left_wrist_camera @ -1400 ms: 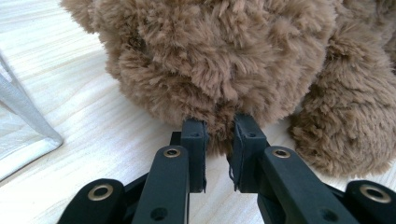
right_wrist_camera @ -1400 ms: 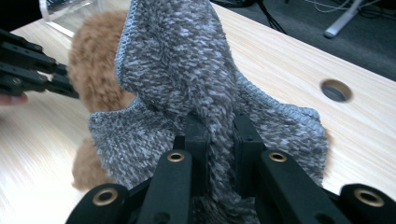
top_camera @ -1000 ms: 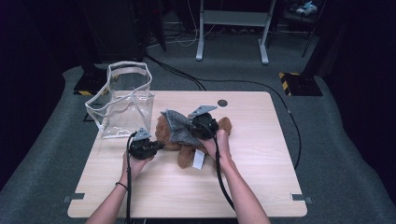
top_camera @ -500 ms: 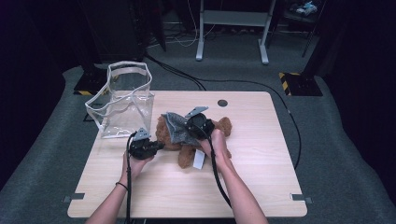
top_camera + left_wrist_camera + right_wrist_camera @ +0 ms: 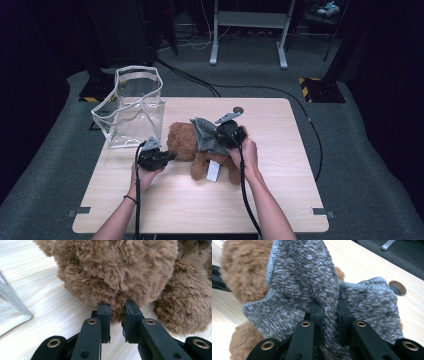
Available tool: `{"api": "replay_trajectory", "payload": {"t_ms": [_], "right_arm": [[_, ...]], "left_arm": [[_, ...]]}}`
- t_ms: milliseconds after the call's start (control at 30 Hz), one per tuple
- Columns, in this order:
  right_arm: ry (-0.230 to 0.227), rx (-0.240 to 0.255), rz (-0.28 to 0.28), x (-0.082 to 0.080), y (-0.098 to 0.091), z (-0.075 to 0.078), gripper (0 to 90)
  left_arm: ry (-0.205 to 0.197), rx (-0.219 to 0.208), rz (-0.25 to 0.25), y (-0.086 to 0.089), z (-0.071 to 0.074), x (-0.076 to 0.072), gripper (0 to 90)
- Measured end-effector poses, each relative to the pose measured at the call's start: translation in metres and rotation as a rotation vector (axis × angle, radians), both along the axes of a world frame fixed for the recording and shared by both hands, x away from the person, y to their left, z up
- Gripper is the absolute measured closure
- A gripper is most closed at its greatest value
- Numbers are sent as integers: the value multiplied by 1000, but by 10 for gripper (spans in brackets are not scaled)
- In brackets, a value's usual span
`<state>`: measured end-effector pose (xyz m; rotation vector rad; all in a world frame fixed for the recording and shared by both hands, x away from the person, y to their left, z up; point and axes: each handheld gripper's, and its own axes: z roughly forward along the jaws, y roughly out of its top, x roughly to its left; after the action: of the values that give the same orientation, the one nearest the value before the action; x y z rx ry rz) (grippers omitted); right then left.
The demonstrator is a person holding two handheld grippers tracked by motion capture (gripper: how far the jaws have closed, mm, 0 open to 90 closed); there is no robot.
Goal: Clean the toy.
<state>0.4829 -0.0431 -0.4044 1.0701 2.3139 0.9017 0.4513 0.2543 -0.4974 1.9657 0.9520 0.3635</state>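
Grey knit cloth [image 5: 204, 135] is lying bunched over the brown teddy bear [image 5: 192, 150], which is sprawling across the middle of the table [image 5: 280, 200] in the high view, its head toward the left of the frame and its legs trailing to the lower right. You are gripping a fold of that cloth in your right claw [image 5: 329, 312]; in the right gripper view the jaws are standing narrow with the knit pinched between them, and the cloth is fanning up and away toward the top of that frame. Your left claw [image 5: 117, 315] is sitting at the bear's left end in the high view, nearly shut and nipping a tuft of fur low on the head, as the left gripper view is showing. So the bear's long axis is running left to right between your two hands, with the cloth draped on the half nearer your right hand. The clear plastic bag [image 5: 132, 107] is standing open at the upper left of the table, just beyond your left claw [image 5: 167, 157] and well apart from your right claw [image 5: 220, 137]. Any pull on the cloth, I judge, is going to run along that axis while the left holds the bear down.
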Motion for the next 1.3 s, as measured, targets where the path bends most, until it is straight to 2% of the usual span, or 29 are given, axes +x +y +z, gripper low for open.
{"api": "replay_trajectory", "payload": {"t_ms": [100,300,467,600,633,700,867,900,1000,1100,1133,1233,1300], "right_arm": [[2,2,-10,1,-11,-1,796],[20,16,-74,0,-28,-2,797],[22,-10,-130,0,-40,-3,797],[3,32,-130,-3,-43,5,796],[-13,40,-110,-4,-41,8,796],[-16,70,-78,-6,-33,16,795],[-30,79,14,-8,-4,24,794],[-23,85,23,-8,2,24,792],[-39,70,76,-8,19,21,790],[-54,75,112,-11,35,18,786],[-61,78,125,-12,40,18,786],[-52,77,144,-17,54,14,786],[-41,58,163,-17,62,10,785]], "left_arm": [[-5,2,0,0,0,0,778],[-5,5,-6,-1,1,0,778],[-3,-1,-8,-1,2,0,778],[-6,-2,-11,-1,2,0,779],[-9,-6,-7,-1,2,1,780],[-10,-8,-8,-1,2,1,780],[-5,-27,-13,-5,4,1,780],[-6,-30,-15,-6,4,2,779],[-7,-32,-22,-10,6,3,779],[-7,-27,-31,-13,6,4,780],[-1,-38,-30,-14,5,4,780],[-5,-37,-38,-16,5,4,780],[-6,-34,-41,-17,4,4,781]]}}
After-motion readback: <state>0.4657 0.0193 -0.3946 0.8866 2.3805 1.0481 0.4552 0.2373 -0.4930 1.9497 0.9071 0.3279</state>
